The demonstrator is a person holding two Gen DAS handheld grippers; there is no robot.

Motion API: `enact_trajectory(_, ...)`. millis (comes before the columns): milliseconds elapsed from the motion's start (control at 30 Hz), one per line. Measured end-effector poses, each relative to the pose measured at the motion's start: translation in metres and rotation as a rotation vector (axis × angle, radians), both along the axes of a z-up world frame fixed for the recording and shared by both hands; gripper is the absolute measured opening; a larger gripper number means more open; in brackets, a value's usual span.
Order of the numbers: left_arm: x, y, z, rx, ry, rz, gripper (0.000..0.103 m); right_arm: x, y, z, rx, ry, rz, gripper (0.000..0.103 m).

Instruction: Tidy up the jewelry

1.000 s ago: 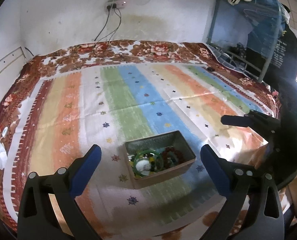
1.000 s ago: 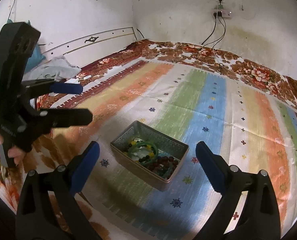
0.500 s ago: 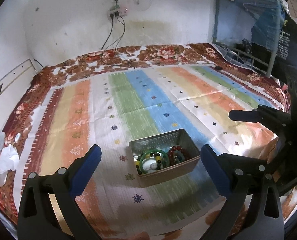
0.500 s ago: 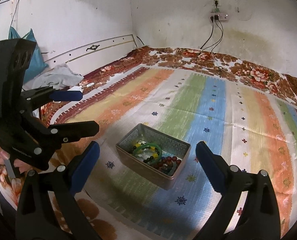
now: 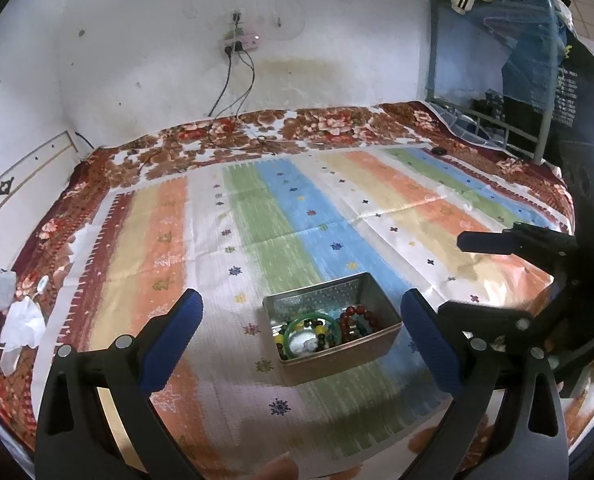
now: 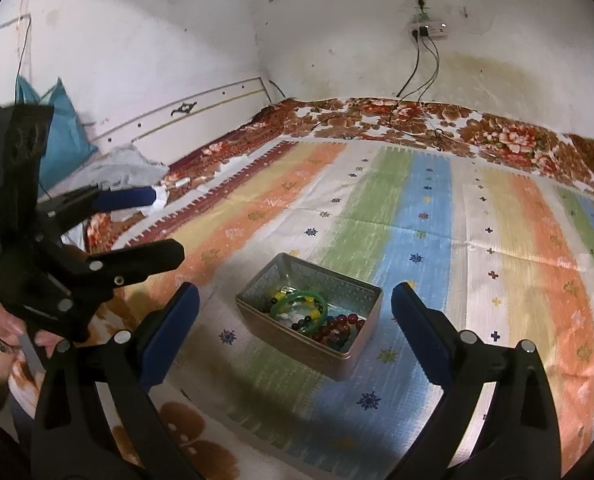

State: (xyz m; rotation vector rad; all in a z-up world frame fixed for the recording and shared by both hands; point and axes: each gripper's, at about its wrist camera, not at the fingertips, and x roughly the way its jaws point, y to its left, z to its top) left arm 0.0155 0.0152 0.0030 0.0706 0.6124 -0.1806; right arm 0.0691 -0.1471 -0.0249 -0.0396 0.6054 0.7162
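A striped cloth [image 5: 281,216] covers the bed [image 5: 337,128], and on it, near the front edge, sits a metal tin [image 5: 331,330] holding a green bangle [image 5: 315,334] and dark red beads [image 5: 357,320] among other bracelets. The left gripper [image 5: 301,340] and the right gripper [image 6: 295,332] both hang above the cloth with their blue-padded jaws spread wide apart, empty, the tin lying between the fingertips in each view without touching them.

Striped cloth [image 5: 281,216] covers floral bedspread [image 5: 297,128]; wall socket [image 5: 241,42] above.
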Motion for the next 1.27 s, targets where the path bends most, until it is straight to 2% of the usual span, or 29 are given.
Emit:
enact_trajectory(200, 0.001, 0.000, 0.000, 0.007, 0.003, -0.005, 0.097, 0.006, -0.012, 0.001, 0.055, 0.045, -0.027, 0.096)
enact_trajectory(400, 0.001, 0.000, -0.001, 0.011, 0.005, 0.013, 0.097, 0.005, -0.010, 0.001, 0.040, 0.043, -0.024, 0.096)
enact_trajectory(600, -0.004, -0.011, -0.001, 0.059, -0.018, -0.009, 0.097, 0.006, -0.009, 0.000, 0.031, 0.050, -0.028, 0.096)
enact_trajectory(833, -0.003, -0.001, 0.002, 0.003, -0.016, -0.003, 0.097, 0.006, -0.009, -0.001, 0.028, 0.050, -0.027, 0.096)
enact_trajectory(1267, -0.009, -0.006, 0.005, 0.018, -0.056, -0.010, 0.097, 0.006, -0.009, -0.003, 0.018, 0.046, -0.028, 0.096)
